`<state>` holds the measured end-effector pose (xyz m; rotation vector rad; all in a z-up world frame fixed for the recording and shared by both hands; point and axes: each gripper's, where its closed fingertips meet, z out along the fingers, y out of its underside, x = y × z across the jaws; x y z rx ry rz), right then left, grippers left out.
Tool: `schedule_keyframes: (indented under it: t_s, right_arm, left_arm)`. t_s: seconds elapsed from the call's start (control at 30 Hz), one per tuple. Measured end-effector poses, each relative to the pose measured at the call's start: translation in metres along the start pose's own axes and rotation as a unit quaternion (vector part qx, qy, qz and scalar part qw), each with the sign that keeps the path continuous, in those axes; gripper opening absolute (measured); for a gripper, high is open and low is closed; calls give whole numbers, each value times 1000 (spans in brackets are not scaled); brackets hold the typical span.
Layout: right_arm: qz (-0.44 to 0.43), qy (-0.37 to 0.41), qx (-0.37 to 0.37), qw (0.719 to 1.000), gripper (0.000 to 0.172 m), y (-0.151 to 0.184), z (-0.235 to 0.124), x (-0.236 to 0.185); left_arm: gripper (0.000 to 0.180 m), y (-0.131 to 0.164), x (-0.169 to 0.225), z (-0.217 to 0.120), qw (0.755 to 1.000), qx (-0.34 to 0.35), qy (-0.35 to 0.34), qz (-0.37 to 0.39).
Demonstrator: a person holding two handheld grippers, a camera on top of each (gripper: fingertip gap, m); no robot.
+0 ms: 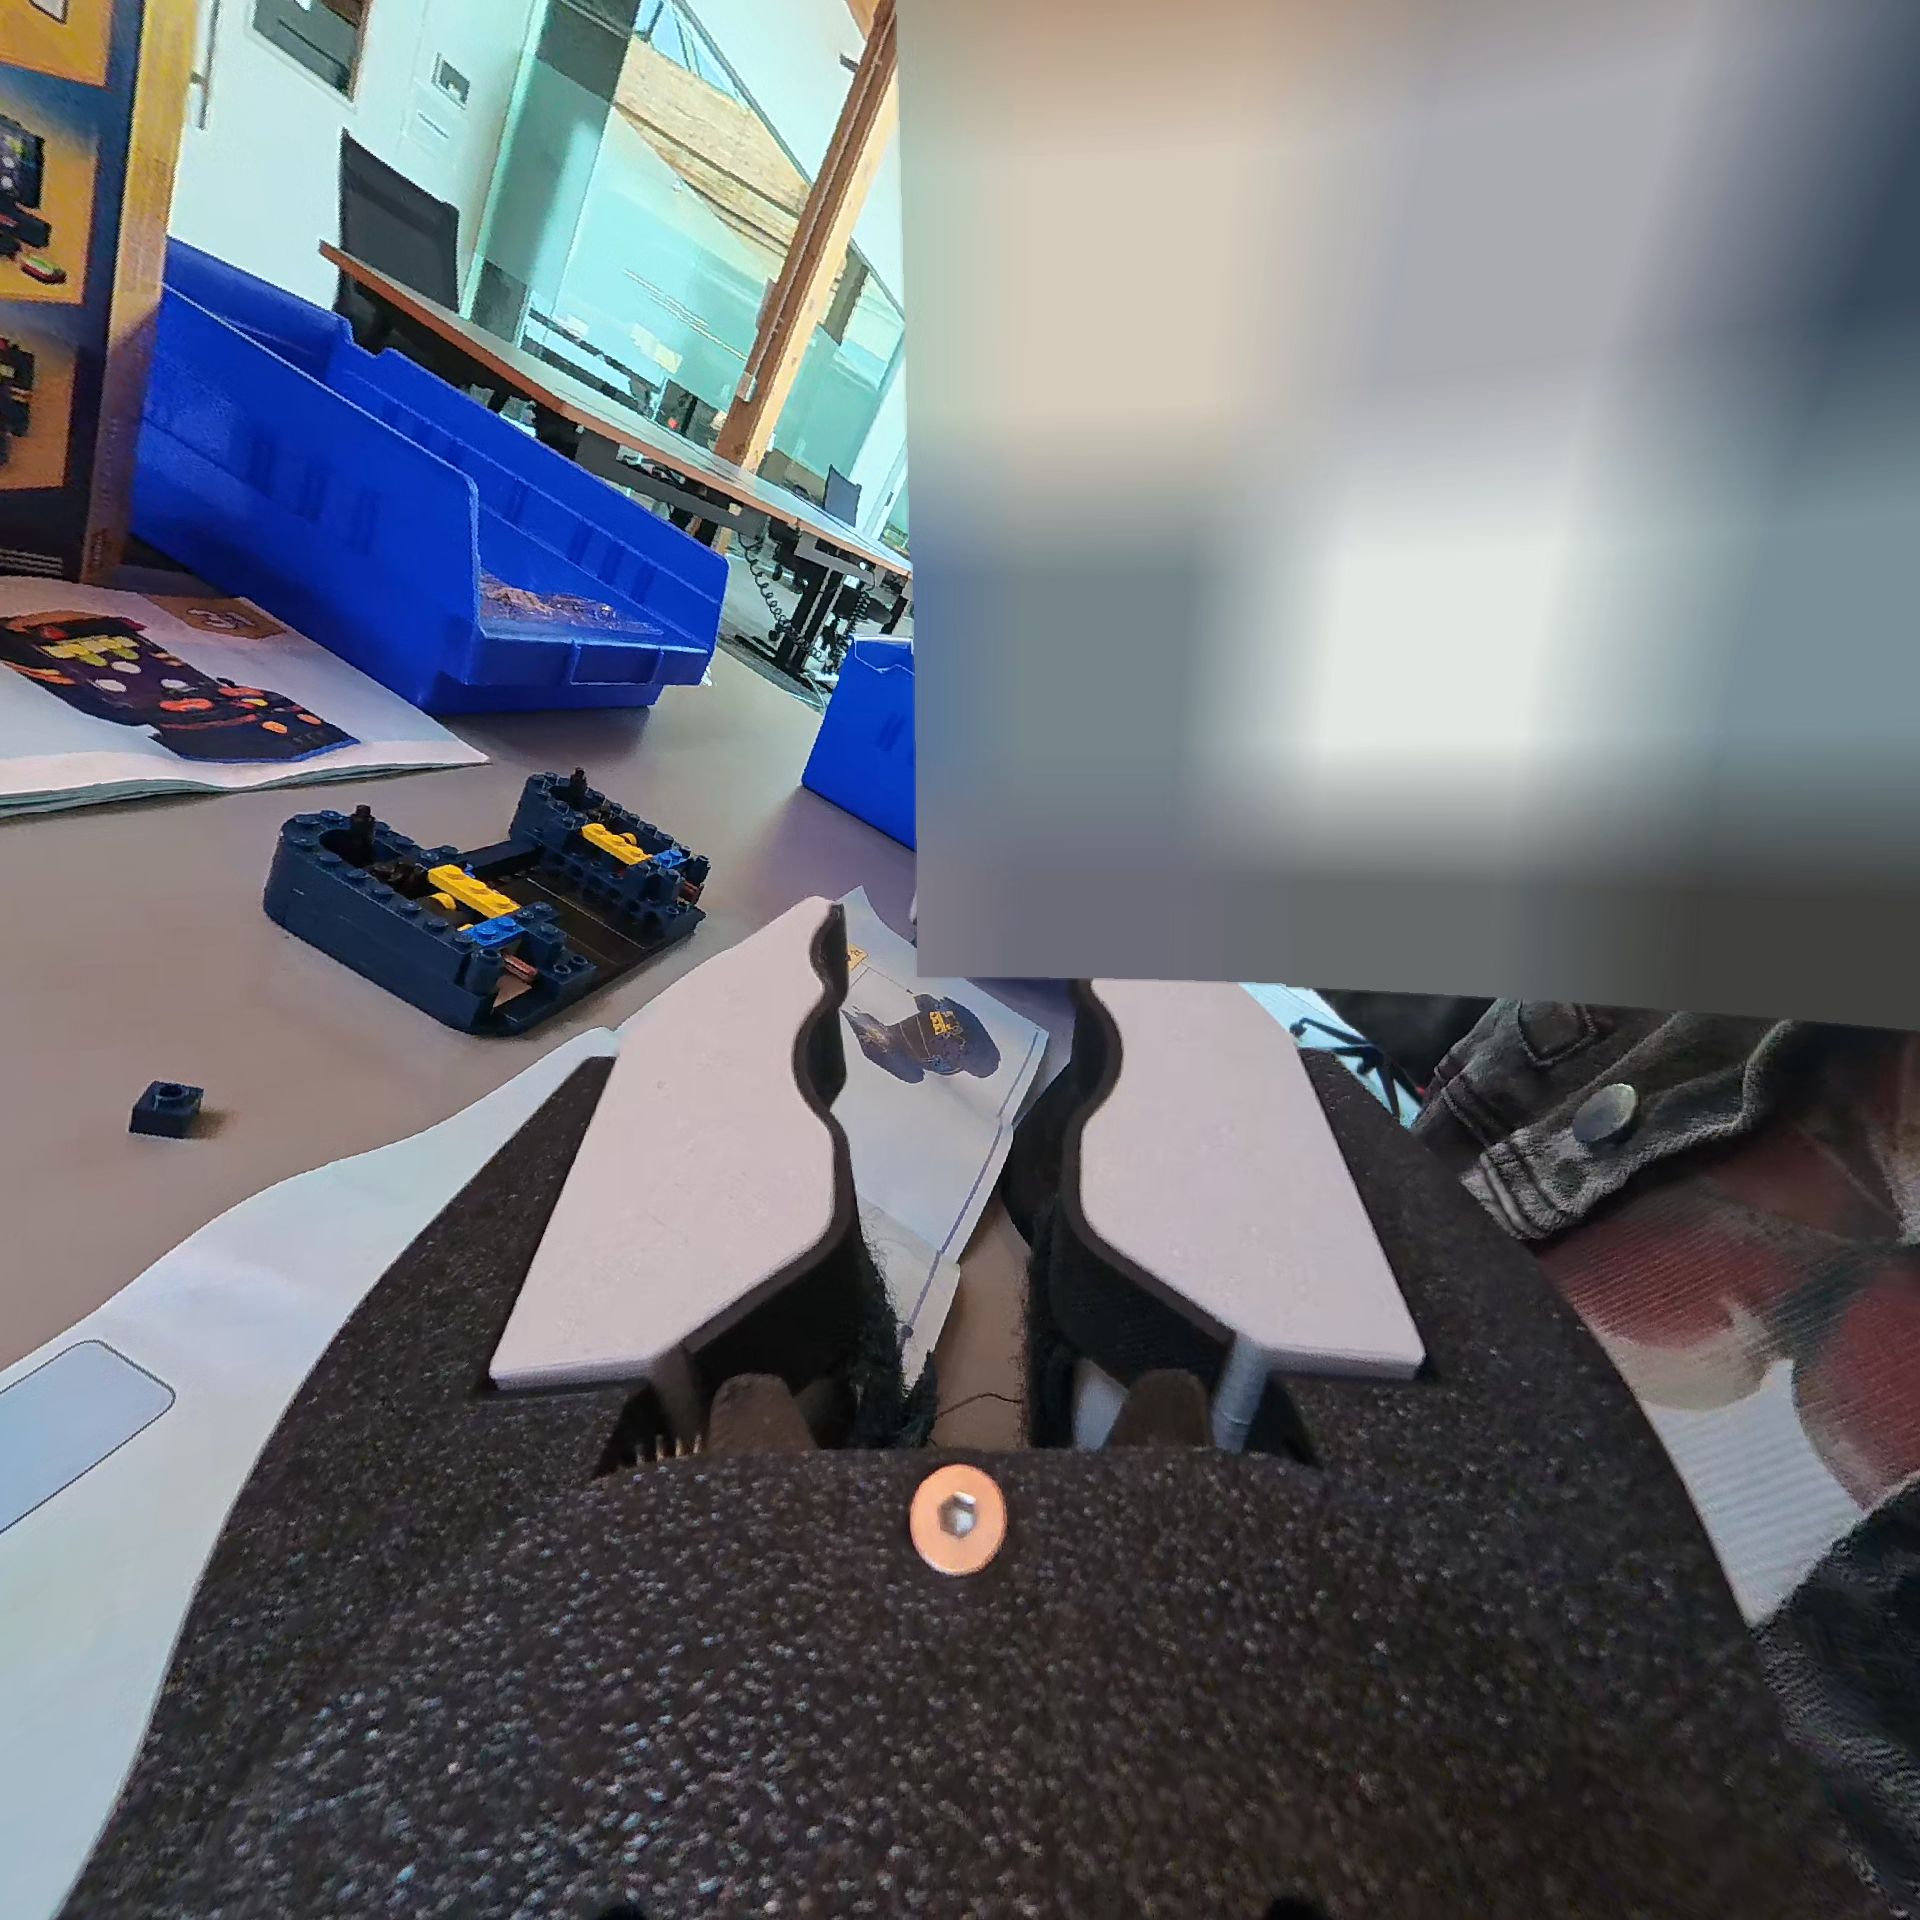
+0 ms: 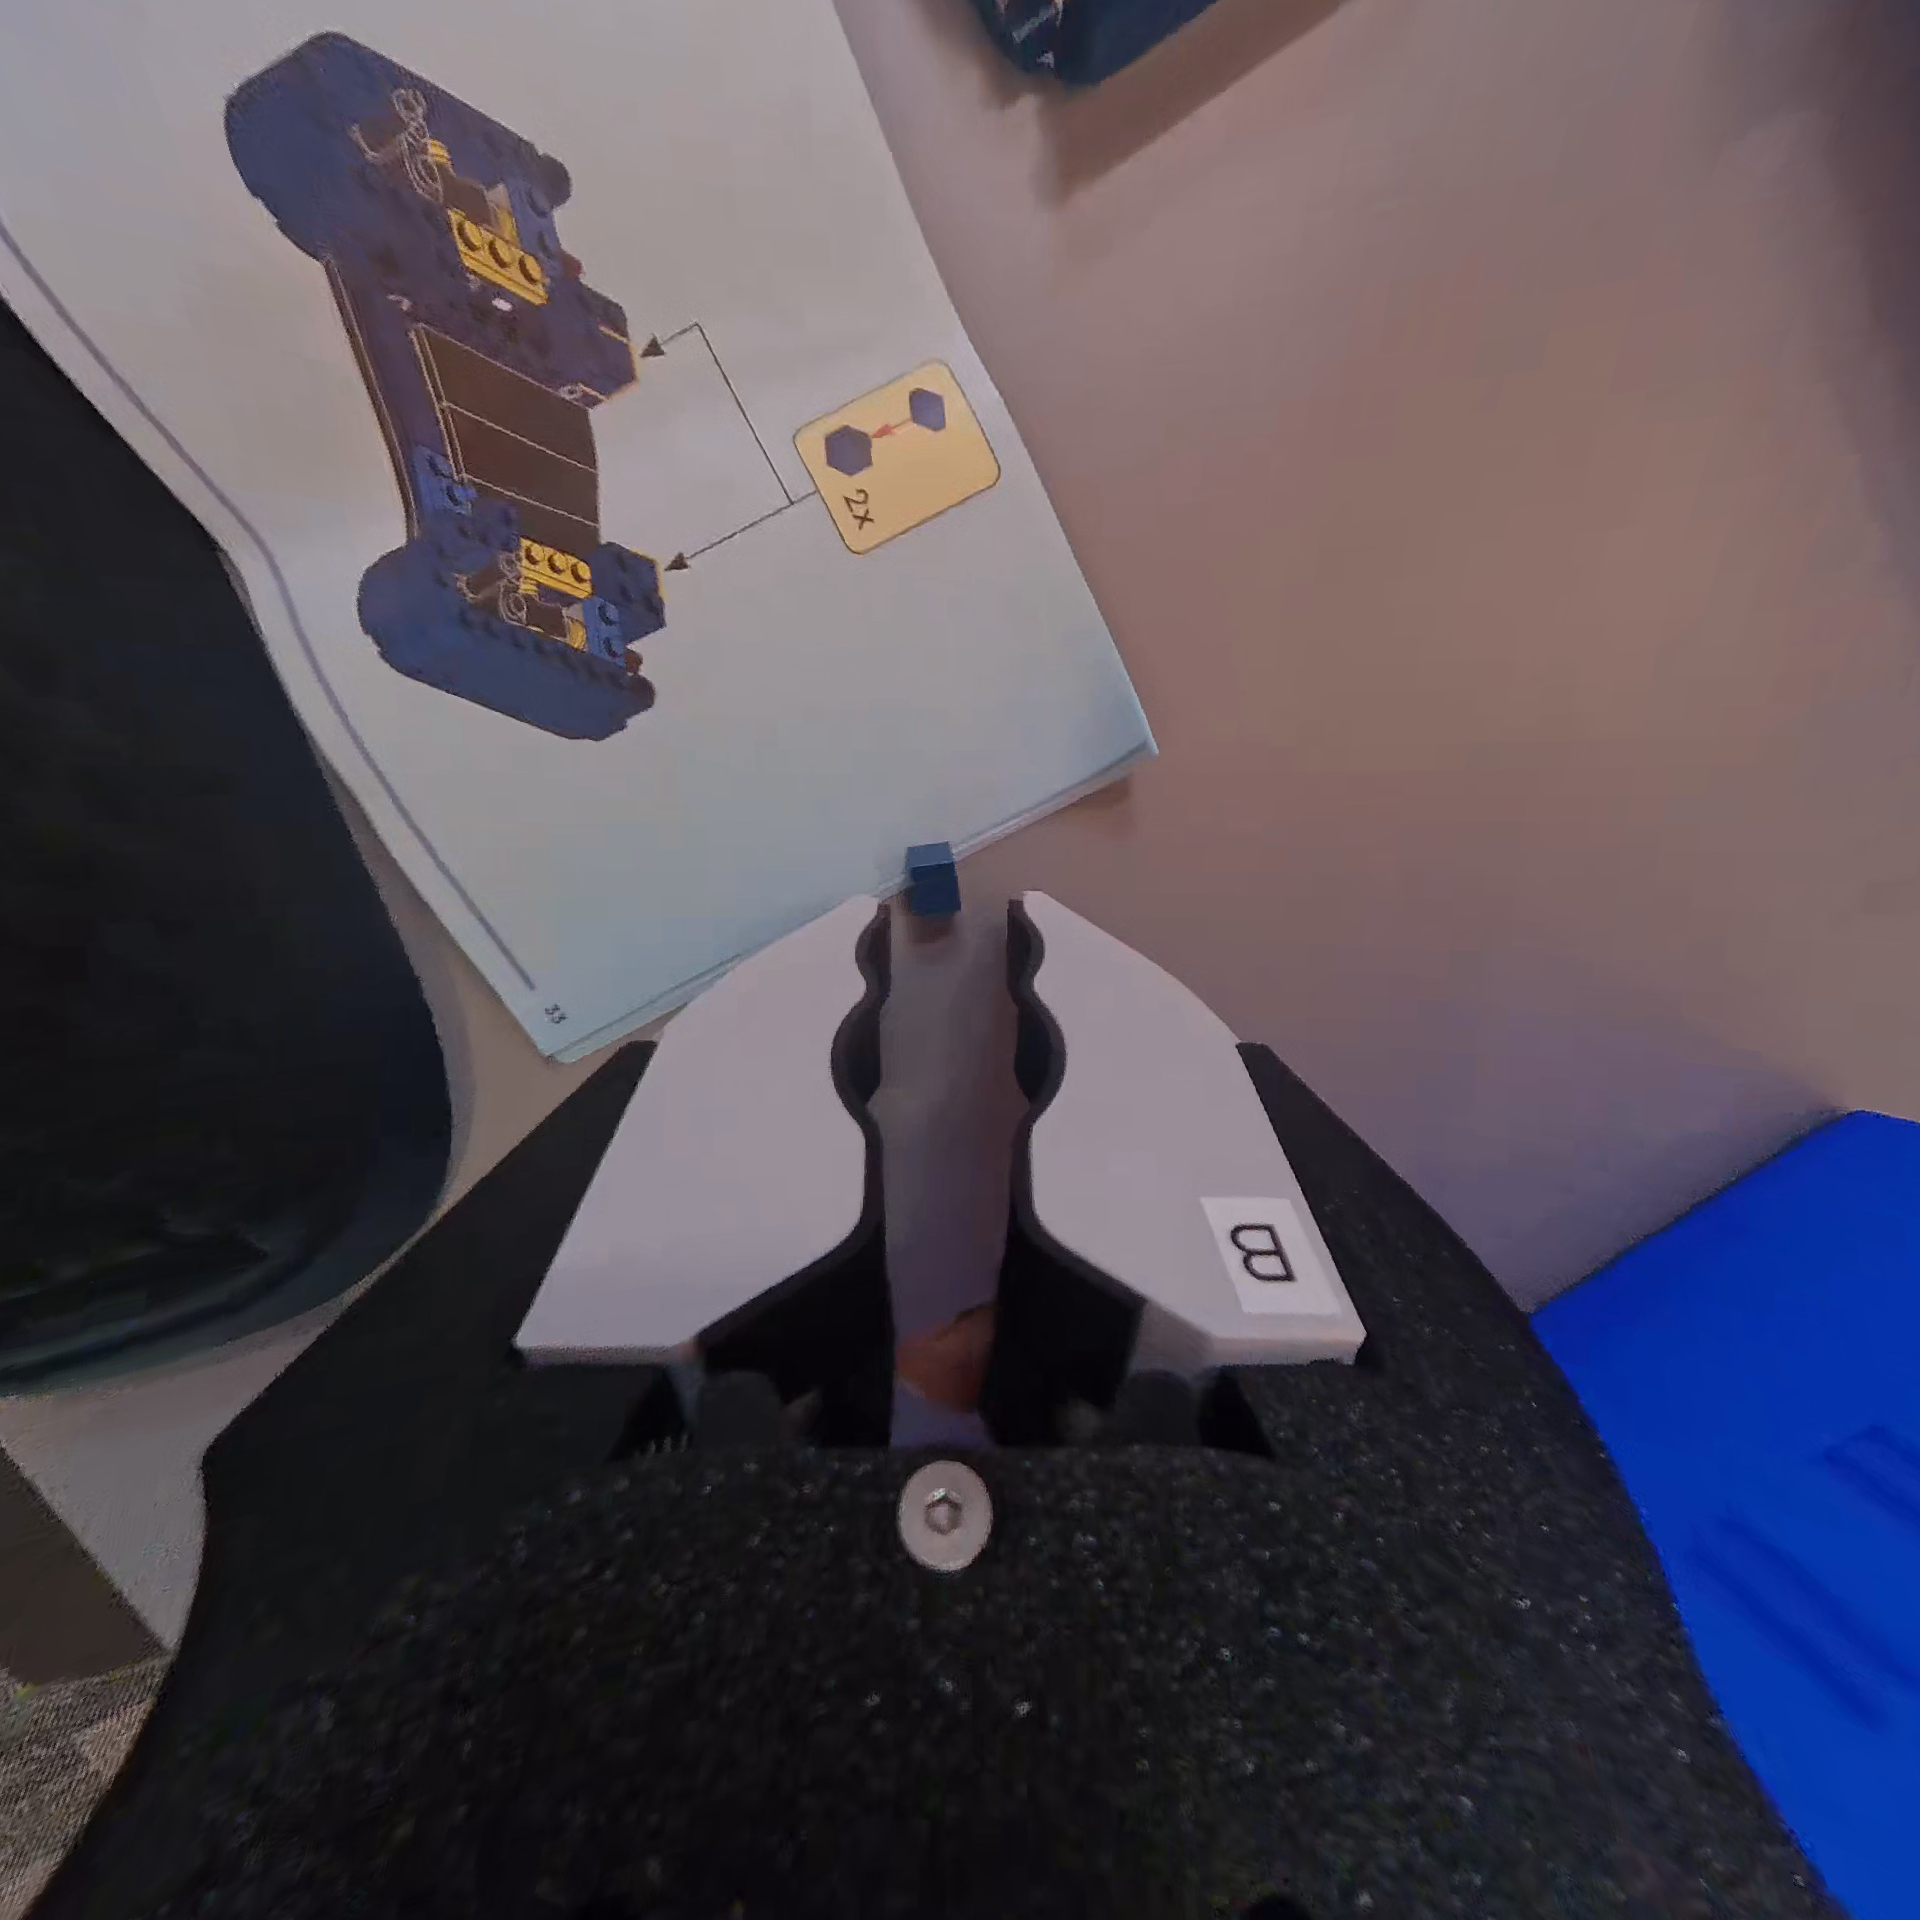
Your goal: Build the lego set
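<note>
- Grey-white fingers of the left gripper stand spread in the left wrist view, with nothing between them; only the near tip shows fully, the far one running up under a blurred patch.
- Through the gap lies an open instruction booklet, flat on the table beneath the fingers.
- Beyond the near fingertip, off to its outer side, sits a dark blue brick model with yellow plates on top, apart from the gripper.
- Closer in on that same side, a small dark blue brick lies alone on the table, well clear of the fingers.
- Farther out stand a blue bin, a second booklet and a printed box; on the opposite side a dark denim sleeve comes in.
- In the right wrist view the right gripper is also spread, its pads pressing on nothing.
- Just ahead of the tips, nearer the left one, a small blue cube-shaped brick rests against the edge of the instruction page; it lies past the pads, not between them.
- Judging by this, a clean pinch would call for centring the gap on the brick, reaching past it and staying low, so the page edge is not caught.
- A blue bin corner lies outside the right finger, and a dark shape beyond the left.
</note>
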<state>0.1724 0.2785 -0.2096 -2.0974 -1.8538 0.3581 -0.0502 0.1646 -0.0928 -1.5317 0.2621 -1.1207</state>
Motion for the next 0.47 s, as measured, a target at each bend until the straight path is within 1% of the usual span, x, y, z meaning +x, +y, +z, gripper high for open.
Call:
schedule_keyframes:
  t_s: [0.03, 0.07, 0.13, 0.17, 0.2, 0.23, 0.3, 0.37, 0.4, 0.47]
  right_arm:
    - [3, -5, 8, 1000, 16, 0, 3, -1]
    - [6, -7, 18, 1000, 8, -1, 5, -2]
    - [19, -10, 52, 998, 8, -8, 3, -4]
    - [39, -17, 82, 996, 8, -16, -1, -6]
    - [65, -29, 126, 989, 8, -28, -7, -9]
    - [98, -52, 181, 977, 8, -45, -16, -15]
    - [152, -123, 293, 936, 7, -84, -37, -35]
    - [168, -211, 381, 884, 7, -123, -58, -66]
    - [171, -266, 409, 856, 8, -140, -65, -85]
    - [175, -381, 435, 797, 7, -167, -74, -123]
  left_arm:
    - [40, 1, 1, 1, 1000, -3, 2, 3]
    - [40, 2, 2, 1, 1000, -7, 5, 6]
    - [40, 3, 6, 3, 1000, -13, 11, 17]
    - [40, 4, 8, 4, 999, -16, 14, 24]
    - [40, 5, 10, 4, 999, -19, 17, 34]
    - [40, 5, 13, 6, 998, -22, 20, 47]
    - [41, 8, 20, 9, 995, -32, 24, 86]
    - [43, 13, 27, 13, 988, -48, 24, 145]
    - [44, 14, 32, 15, 982, -55, 23, 181]
    - [45, 16, 43, 18, 963, -64, 23, 260]
